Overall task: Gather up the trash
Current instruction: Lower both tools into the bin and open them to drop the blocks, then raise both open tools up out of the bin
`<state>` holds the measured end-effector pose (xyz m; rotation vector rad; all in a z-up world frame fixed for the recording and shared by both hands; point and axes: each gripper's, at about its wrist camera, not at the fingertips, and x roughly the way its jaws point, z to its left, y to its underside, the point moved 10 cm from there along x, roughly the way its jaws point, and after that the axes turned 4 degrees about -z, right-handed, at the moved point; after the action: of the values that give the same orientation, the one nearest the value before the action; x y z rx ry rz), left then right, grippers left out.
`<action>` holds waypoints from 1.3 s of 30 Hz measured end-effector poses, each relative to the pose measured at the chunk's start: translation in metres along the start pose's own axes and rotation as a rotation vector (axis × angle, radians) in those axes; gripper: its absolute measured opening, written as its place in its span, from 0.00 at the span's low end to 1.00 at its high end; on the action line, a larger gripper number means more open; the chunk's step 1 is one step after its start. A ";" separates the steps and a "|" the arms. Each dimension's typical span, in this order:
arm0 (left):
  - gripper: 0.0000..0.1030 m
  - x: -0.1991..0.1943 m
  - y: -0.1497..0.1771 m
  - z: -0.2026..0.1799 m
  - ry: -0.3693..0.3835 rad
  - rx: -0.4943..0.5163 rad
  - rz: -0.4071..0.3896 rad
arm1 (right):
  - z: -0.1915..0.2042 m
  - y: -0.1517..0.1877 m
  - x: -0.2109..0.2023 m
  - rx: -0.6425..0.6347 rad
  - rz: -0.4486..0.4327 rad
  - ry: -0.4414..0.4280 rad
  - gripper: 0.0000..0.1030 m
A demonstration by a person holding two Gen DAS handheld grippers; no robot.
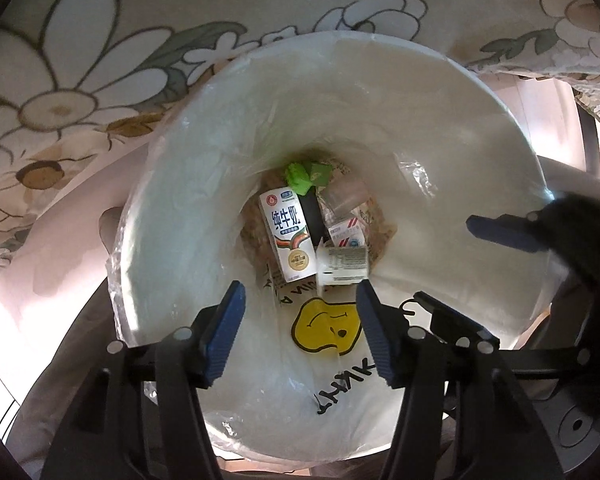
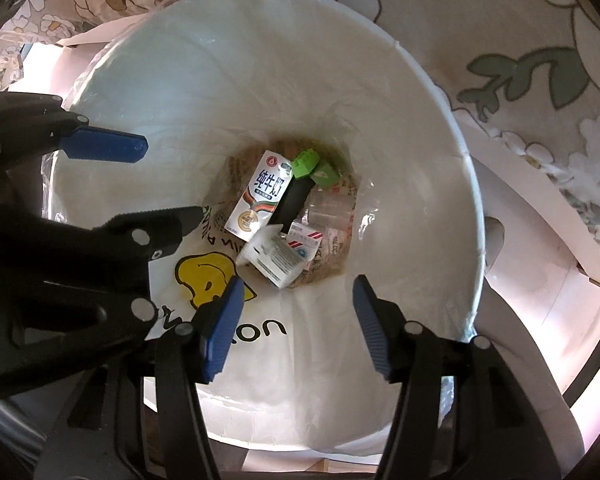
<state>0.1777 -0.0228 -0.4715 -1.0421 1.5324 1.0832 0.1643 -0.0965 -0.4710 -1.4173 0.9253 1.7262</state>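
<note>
A: White plastic bin (image 1: 440, 92), lined with a clear bag (image 1: 416, 176). We're looking straight down into it from both wrists.

B: Trash at the bottom?

A: Yes. A milk carton (image 1: 286, 236) lies on its side. A black bar (image 1: 314, 216) lies just beside it, green pieces (image 1: 306, 174) past its far end. We also see a clear cup (image 1: 346, 198) and a red-and-white box (image 1: 346, 232). A small white carton (image 1: 342, 266) sits nearest us, touching the milk carton. All of it rests on brown printed paper (image 1: 380, 236).

B: Grippers?

A: The left gripper (image 1: 300, 332) is over the bin mouth, jaws apart, nothing between the blue pads (image 1: 224, 332). The right gripper (image 2: 298, 326) is the same: jaws parted, pads (image 2: 222, 330) clear of everything. Neither holds trash.

B: Do they see each other?

A: We do get both. In the left view the right gripper (image 1: 512, 232) comes in at the right edge, one blue pad showing. In the right view the left gripper (image 2: 148, 184) comes in from the left, over the bin.

B: Anything else?

A: A white bag with a yellow smiley (image 2: 208, 278) and black lettering lies against the near inner wall. A floral cloth (image 1: 80, 60) sits just beside the bin, on its far side. A pale curved surface (image 2: 540, 260) runs around the bin's outside; we can't tell what it is.
</note>
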 end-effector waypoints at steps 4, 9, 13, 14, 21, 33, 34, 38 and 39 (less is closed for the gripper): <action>0.58 0.004 0.005 -0.001 -0.017 0.003 -0.003 | 0.000 0.000 -0.003 0.001 -0.008 0.005 0.56; 0.58 -0.003 0.016 -0.002 -0.040 0.003 -0.011 | 0.004 0.008 -0.009 -0.007 0.002 0.014 0.56; 0.60 -0.013 0.030 -0.005 -0.048 -0.001 -0.022 | 0.010 0.020 -0.019 -0.011 0.012 0.013 0.56; 0.60 -0.016 0.033 -0.006 -0.048 -0.001 -0.027 | 0.011 0.023 -0.023 -0.013 0.007 0.018 0.56; 0.65 -0.055 0.052 -0.013 -0.075 0.019 -0.101 | 0.018 0.038 -0.059 -0.017 -0.055 0.031 0.56; 0.73 -0.192 0.061 -0.028 -0.146 0.054 -0.411 | 0.030 0.053 -0.176 -0.014 -0.301 0.051 0.56; 0.73 -0.207 0.062 -0.030 -0.156 0.057 -0.444 | 0.031 0.054 -0.189 -0.014 -0.327 0.054 0.56; 0.78 -0.261 0.069 -0.039 -0.196 0.070 -0.573 | 0.033 0.060 -0.238 -0.006 -0.426 0.063 0.56; 0.79 -0.275 0.072 -0.041 -0.206 0.072 -0.602 | 0.034 0.063 -0.252 -0.004 -0.457 0.069 0.56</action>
<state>0.1494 -0.0147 -0.1861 -1.1954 0.9863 0.6799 0.1312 -0.1184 -0.2123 -1.5552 0.5731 1.3445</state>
